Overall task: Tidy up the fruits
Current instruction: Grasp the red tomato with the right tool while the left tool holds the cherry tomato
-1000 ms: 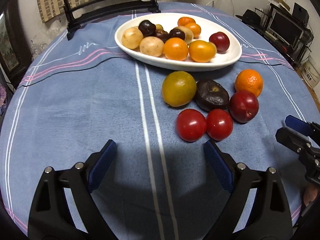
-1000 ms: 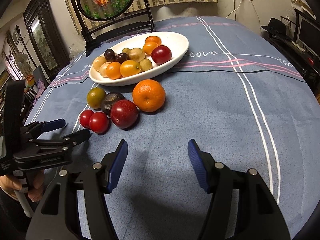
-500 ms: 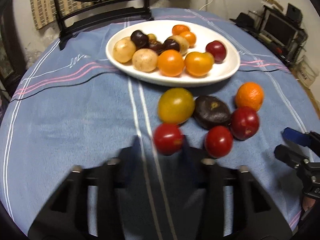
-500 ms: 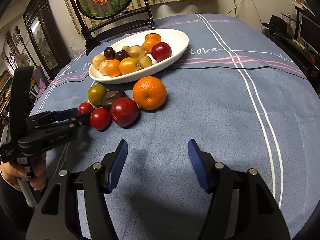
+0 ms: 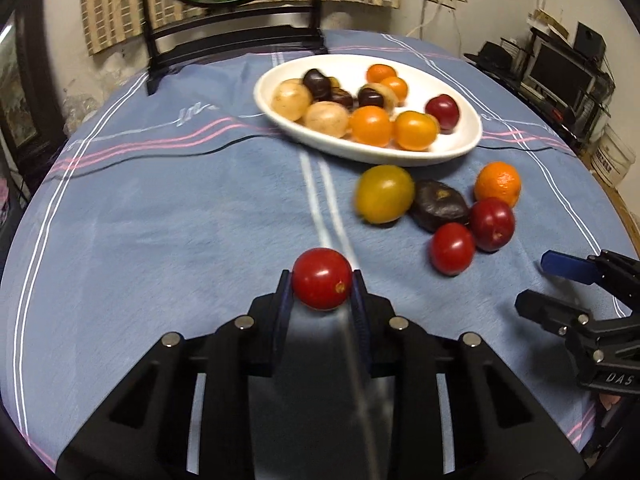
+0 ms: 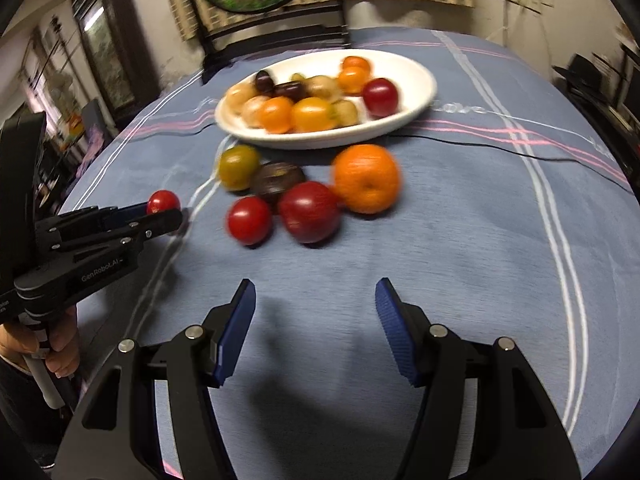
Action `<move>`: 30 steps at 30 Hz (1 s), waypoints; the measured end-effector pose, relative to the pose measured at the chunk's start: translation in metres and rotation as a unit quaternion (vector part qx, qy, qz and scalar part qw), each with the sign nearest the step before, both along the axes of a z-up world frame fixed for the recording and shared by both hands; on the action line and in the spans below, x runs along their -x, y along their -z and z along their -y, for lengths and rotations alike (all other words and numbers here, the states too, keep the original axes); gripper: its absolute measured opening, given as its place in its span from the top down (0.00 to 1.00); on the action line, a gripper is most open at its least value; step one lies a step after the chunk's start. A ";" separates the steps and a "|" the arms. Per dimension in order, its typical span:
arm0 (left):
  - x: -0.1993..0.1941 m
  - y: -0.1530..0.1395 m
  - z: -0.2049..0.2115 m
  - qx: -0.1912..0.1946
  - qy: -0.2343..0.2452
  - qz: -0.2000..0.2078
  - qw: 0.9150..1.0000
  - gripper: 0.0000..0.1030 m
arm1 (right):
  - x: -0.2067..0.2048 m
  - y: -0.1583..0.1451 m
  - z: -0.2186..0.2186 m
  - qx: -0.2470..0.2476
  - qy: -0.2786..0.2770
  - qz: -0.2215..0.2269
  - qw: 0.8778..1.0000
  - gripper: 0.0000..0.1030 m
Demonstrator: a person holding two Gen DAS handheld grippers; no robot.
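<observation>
Tomato [image 5: 322, 279] clamped in left claw [image 5: 320, 286]; right claw [image 6: 316, 330] apart, empty.
Carry level to plate [image 5: 460, 148]; release low, gently.

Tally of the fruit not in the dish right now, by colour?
Red: 3 (red tomato in left gripper, red tomato on the cloth, dark red plum)
Orange: 1 (mandarin)
Yellow-green: 1 (tomato)
Dark brown: 1 (fruit)
Total: 6

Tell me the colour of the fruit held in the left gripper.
Red: a small tomato clamped in the left gripper, clearest in the left wrist view.
</observation>
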State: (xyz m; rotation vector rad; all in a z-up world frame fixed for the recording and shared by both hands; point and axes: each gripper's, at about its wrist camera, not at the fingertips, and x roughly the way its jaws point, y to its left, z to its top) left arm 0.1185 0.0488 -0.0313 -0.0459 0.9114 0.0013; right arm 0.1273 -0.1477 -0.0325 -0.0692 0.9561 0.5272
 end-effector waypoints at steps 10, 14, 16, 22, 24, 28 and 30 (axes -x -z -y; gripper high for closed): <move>0.010 0.008 -0.040 0.035 -0.036 -0.010 0.999 0.72 | -0.012 0.005 -0.059 0.013 -0.037 -0.014 0.999 0.39; 0.010 0.009 -0.041 0.043 -0.035 -0.009 0.998 0.72 | -0.025 0.007 -0.072 0.037 -0.016 -0.003 0.999 0.41; 0.010 0.009 -0.041 0.043 -0.033 -0.009 0.998 0.72 | -0.030 0.008 -0.077 0.047 -0.010 0.001 0.999 0.52; 0.010 0.009 -0.040 0.045 -0.032 -0.010 0.998 0.72 | -0.038 0.014 -0.081 0.055 -0.002 0.005 0.998 0.65; 0.009 0.010 -0.039 0.044 -0.032 -0.011 0.998 0.72 | -0.037 0.013 -0.078 0.044 -0.003 0.003 0.999 0.70; 0.009 0.010 -0.038 0.039 -0.032 -0.011 0.999 0.72 | -0.034 0.010 -0.067 0.031 0.003 0.001 1.000 0.70; 0.008 0.010 -0.036 0.035 -0.031 -0.011 0.999 0.72 | -0.029 0.004 -0.061 0.019 -0.004 0.001 1.000 0.70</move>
